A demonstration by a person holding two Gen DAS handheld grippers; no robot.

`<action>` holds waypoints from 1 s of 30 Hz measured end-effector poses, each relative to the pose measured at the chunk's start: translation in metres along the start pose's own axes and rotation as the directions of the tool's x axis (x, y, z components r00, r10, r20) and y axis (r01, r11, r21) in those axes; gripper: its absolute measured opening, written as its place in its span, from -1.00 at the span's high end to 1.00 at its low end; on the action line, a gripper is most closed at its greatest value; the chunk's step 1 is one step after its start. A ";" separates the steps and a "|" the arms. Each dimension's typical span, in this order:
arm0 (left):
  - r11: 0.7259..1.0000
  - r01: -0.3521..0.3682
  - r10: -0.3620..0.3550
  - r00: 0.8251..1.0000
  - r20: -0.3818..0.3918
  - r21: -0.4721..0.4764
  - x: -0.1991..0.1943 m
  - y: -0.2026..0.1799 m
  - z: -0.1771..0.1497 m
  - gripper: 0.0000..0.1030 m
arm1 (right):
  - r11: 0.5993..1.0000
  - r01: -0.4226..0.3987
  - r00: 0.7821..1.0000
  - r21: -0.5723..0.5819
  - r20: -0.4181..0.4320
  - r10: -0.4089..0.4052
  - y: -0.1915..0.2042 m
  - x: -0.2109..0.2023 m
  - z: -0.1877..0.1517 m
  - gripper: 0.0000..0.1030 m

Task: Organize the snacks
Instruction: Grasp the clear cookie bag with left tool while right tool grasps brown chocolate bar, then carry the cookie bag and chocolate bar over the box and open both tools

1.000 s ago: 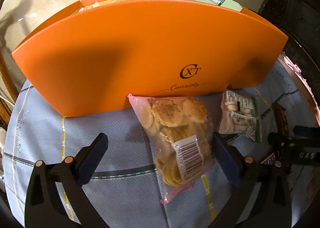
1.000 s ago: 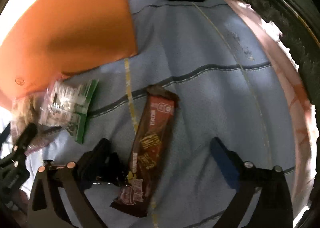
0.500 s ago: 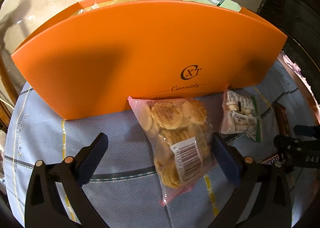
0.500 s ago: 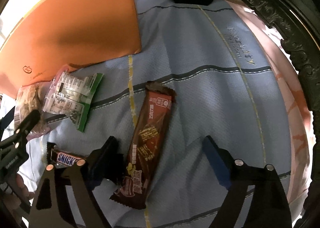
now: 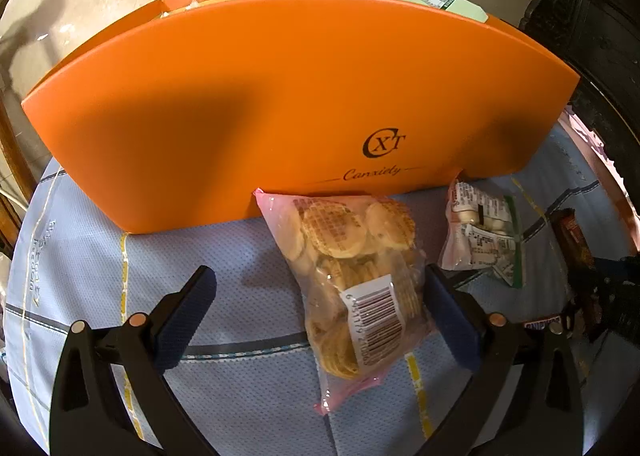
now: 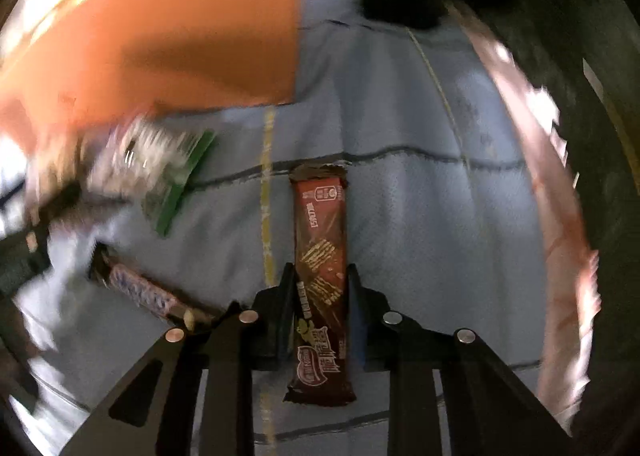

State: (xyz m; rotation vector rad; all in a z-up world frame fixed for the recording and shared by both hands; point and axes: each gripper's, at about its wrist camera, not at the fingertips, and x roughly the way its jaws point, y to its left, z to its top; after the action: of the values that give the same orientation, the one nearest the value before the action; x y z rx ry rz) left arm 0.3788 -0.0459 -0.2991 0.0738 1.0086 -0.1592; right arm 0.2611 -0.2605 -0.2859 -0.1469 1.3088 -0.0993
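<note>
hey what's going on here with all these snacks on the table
A person is sorting snacks with two handheld grippers. The right gripper is closing its jaws around a brown chocolate bar on the blue tablecloth. The left gripper hangs open over a bag of round crackers beside the orange box.

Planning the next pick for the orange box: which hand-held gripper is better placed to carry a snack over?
The right hand-held gripper: its jaws are closing around the brown wafer bar. The left hand-held gripper stands open over the cookie bag, gripping nothing.
</note>
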 end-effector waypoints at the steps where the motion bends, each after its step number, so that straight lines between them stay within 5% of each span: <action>1: 1.000 0.001 -0.001 1.000 0.000 0.001 0.000 0.000 0.000 -0.92 | 1.000 0.016 1.000 -0.025 0.009 -0.015 0.006 -0.002 -0.003 0.53; 10: 1.000 0.008 -0.008 1.000 0.003 -0.007 -0.001 0.002 -0.002 -0.92 | 0.999 -0.040 0.999 0.031 0.007 0.040 -0.004 -0.008 -0.016 0.53; 12: 0.999 0.042 -0.042 0.999 0.006 -0.001 -0.002 0.003 -0.005 -0.72 | 0.996 -0.064 0.998 0.059 0.004 0.064 -0.008 -0.009 -0.018 0.53; 15: 0.994 0.076 -0.078 0.997 0.027 0.080 -0.012 -0.008 -0.007 -0.13 | 0.993 -0.088 0.996 0.083 0.005 0.088 -0.016 -0.005 -0.018 0.53; 20: 0.991 0.101 -0.104 0.994 0.029 0.091 -0.021 -0.007 -0.014 0.07 | 0.984 -0.132 0.991 0.119 0.024 0.130 -0.028 -0.013 -0.031 0.53; 26: 0.990 0.139 -0.140 0.990 0.010 0.023 -0.023 0.005 -0.020 -0.01 | 0.982 -0.145 0.989 0.122 0.021 0.144 -0.030 -0.021 -0.050 0.53; 27: 0.991 0.133 -0.133 0.991 0.003 0.014 -0.019 0.006 -0.018 -0.11 | 0.982 -0.144 0.990 0.124 0.017 0.143 -0.030 -0.020 -0.050 0.53; 29: 0.995 0.097 -0.097 0.994 -0.040 -0.009 -0.007 0.008 -0.015 -0.76 | 0.980 -0.149 0.989 0.132 0.007 0.149 -0.029 -0.019 -0.053 0.53; 30: 0.996 0.082 -0.082 0.996 -0.044 -0.021 -0.004 0.011 -0.014 -0.79 | 0.980 -0.151 0.988 0.133 0.011 0.151 -0.029 -0.020 -0.053 0.53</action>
State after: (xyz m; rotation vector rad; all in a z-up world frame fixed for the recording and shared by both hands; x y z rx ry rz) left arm 0.3667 -0.0327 -0.3031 0.0181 1.0582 -0.2235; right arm 0.2048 -0.2888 -0.2756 0.0667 1.3037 -0.0570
